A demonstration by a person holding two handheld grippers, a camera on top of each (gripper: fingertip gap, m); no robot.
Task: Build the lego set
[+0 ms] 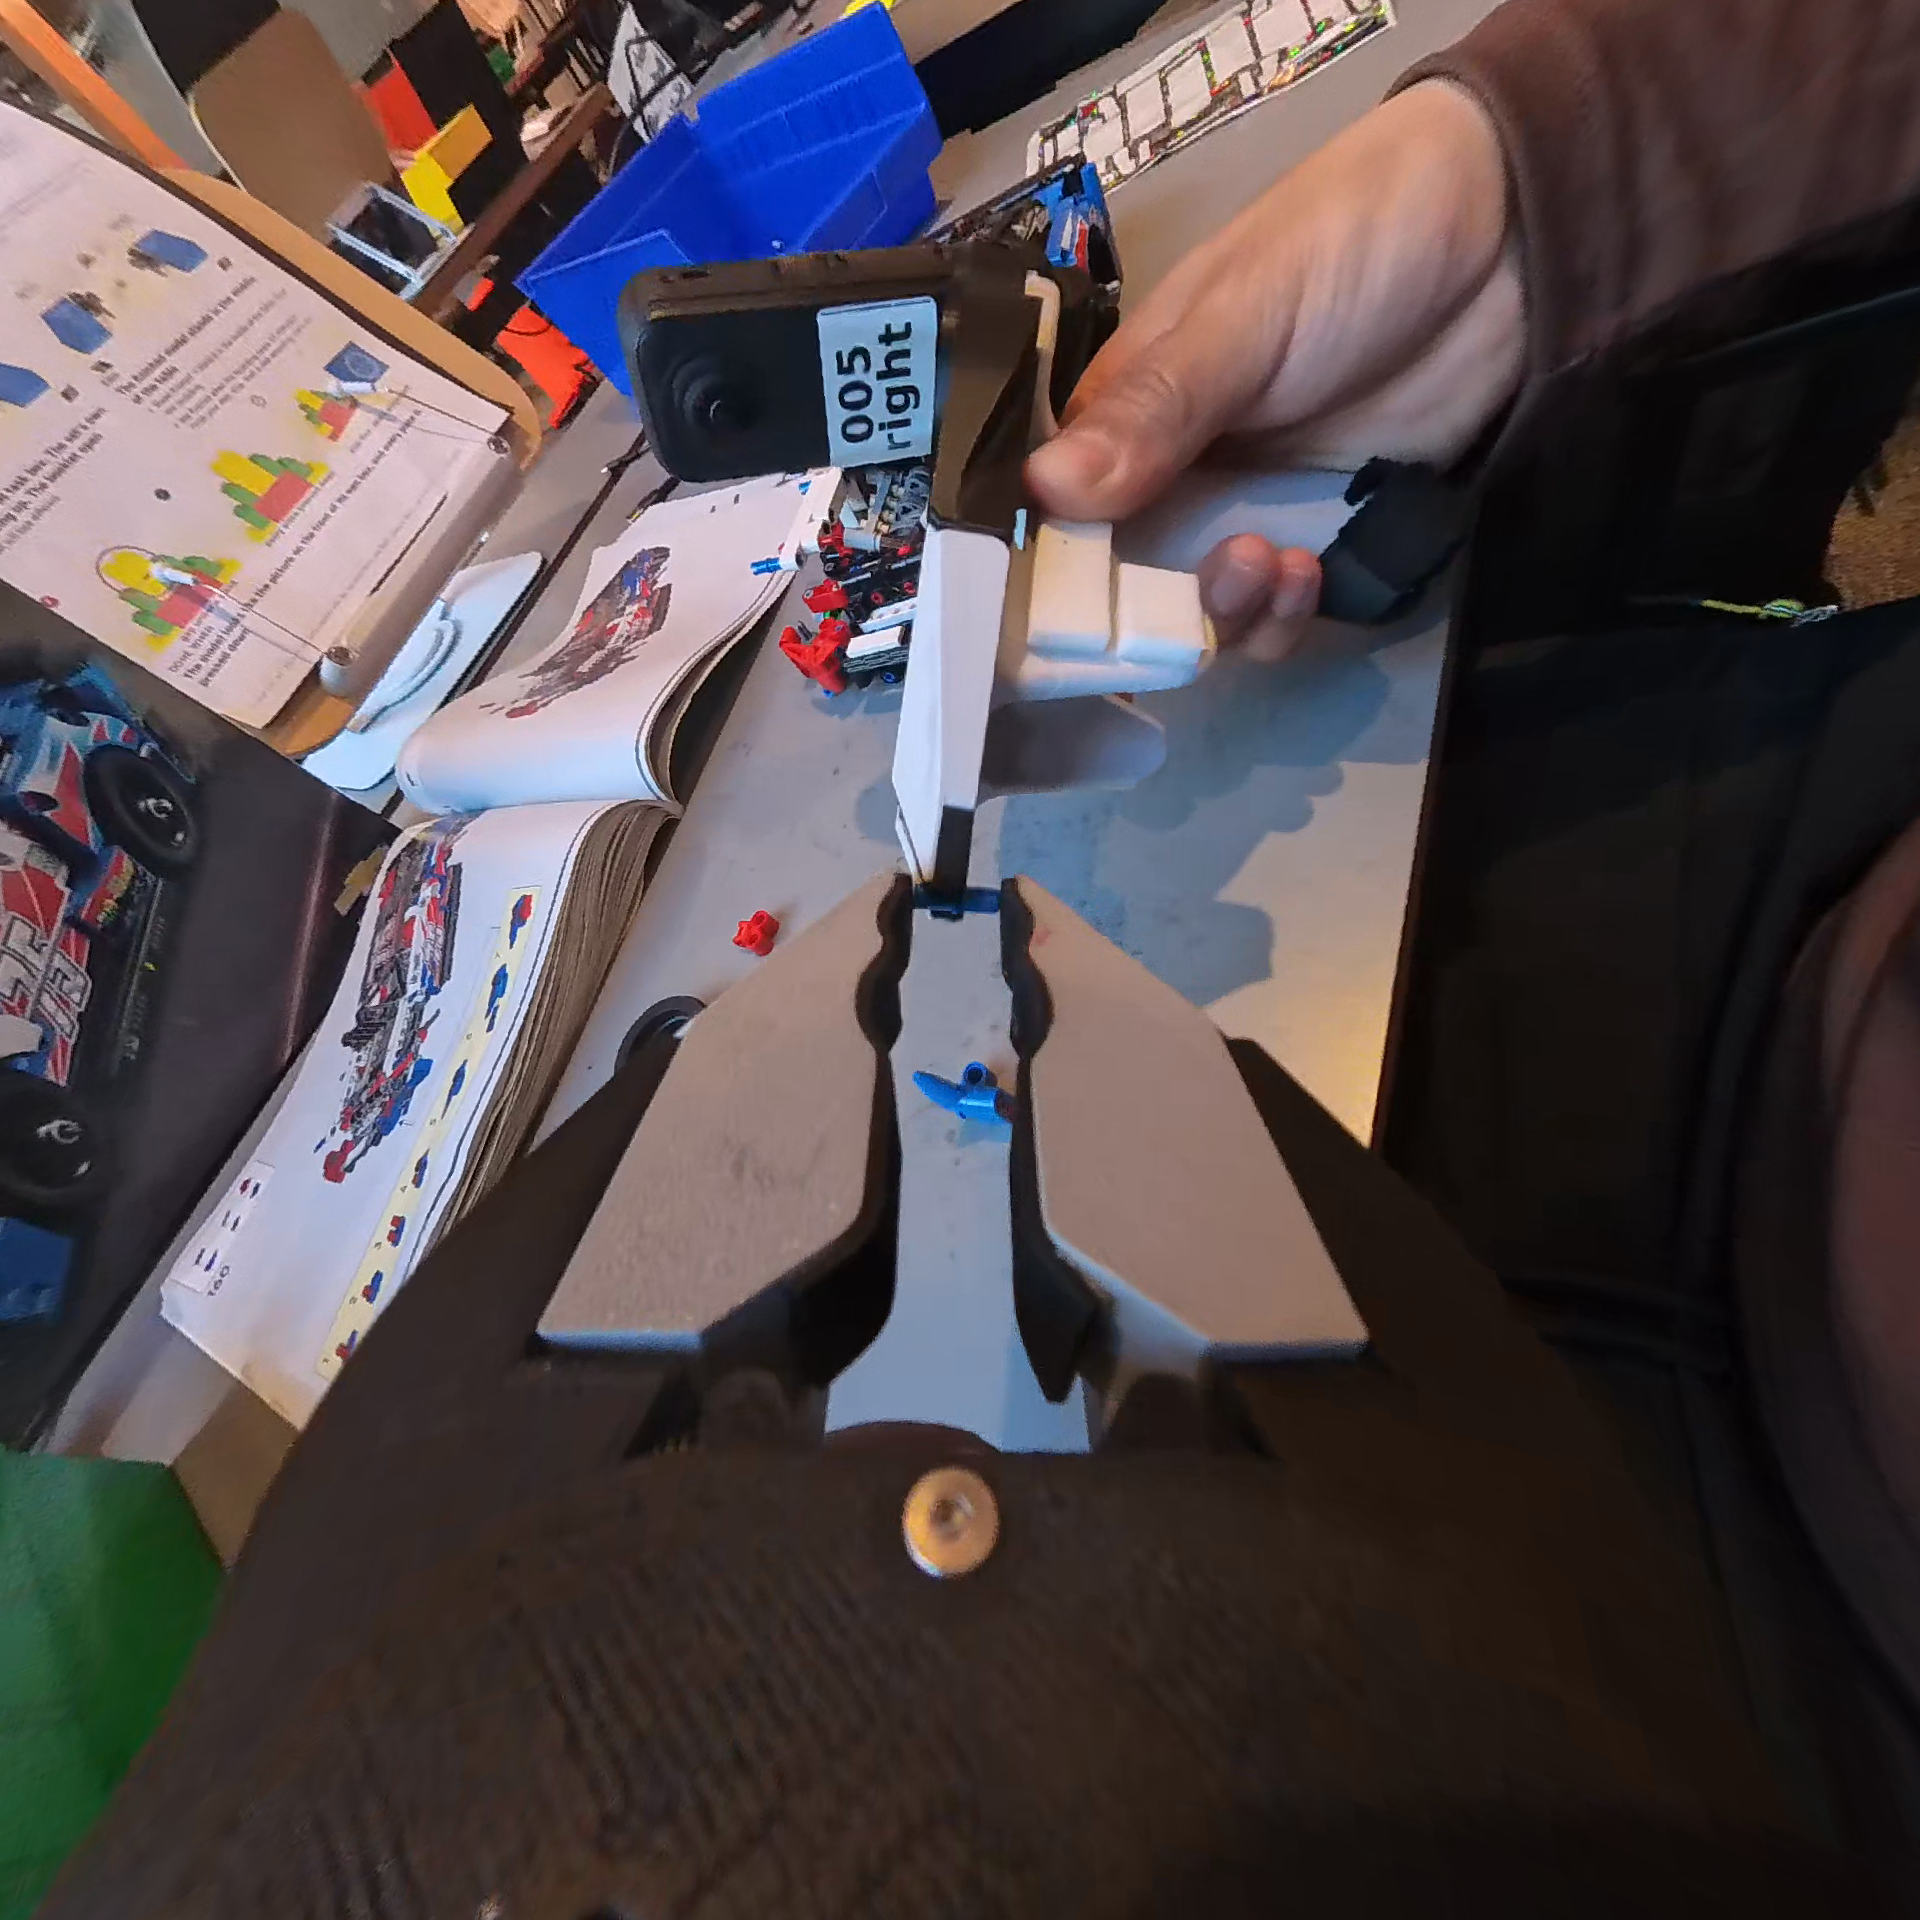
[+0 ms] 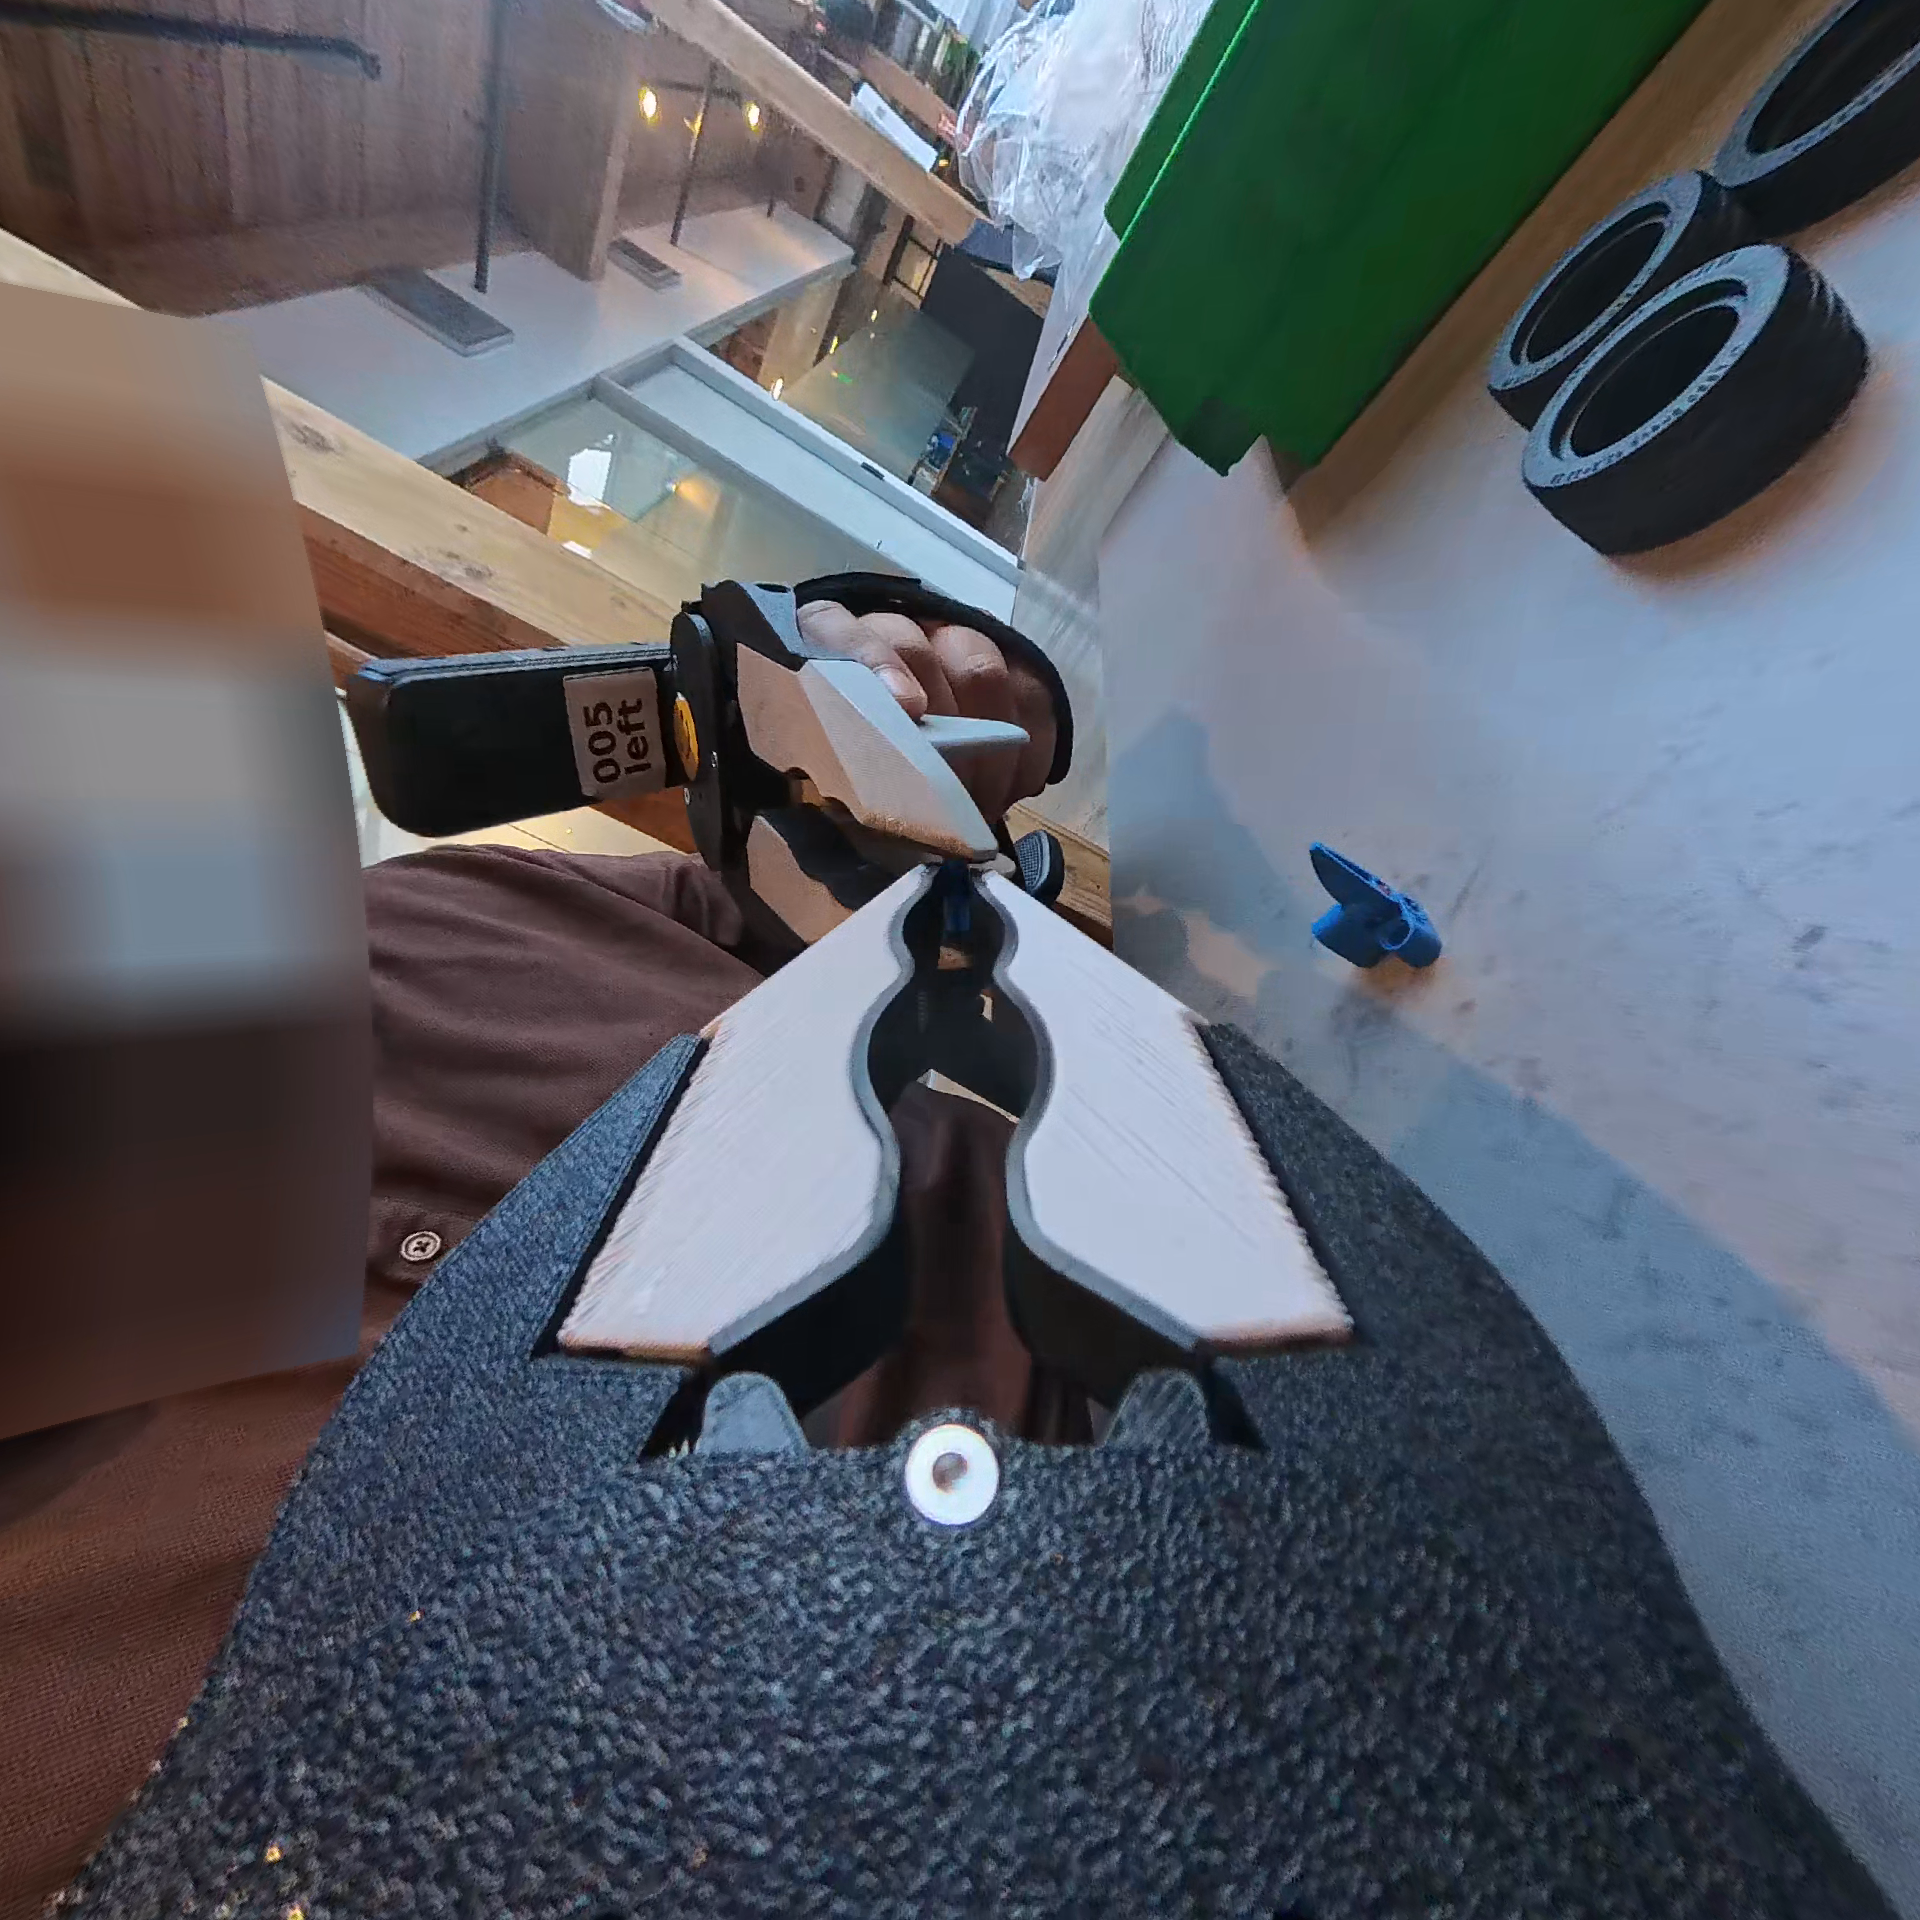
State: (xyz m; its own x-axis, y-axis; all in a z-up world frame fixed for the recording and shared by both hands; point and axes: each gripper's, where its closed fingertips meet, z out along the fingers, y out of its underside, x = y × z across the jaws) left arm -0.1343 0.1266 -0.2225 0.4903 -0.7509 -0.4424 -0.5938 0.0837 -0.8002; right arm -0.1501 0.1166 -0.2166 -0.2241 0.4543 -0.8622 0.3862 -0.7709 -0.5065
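We hold a small blue pin in the air above the desk, pinched at the tips of both tools at once. The left gripper has its fingers drawn narrow onto the pin's two ends, and the right gripper comes in from the far side with its fingers nearly closed on the same piece. Below, near the left gripper, a blue connector lies loose on the desk, with a red piece to its left beside the open instruction book. The partly built model sits farther off. Our worry is the handover: the pin is tiny and held only at the fingertips, so uneven squeeze or a twist between the two tools could flick it away.
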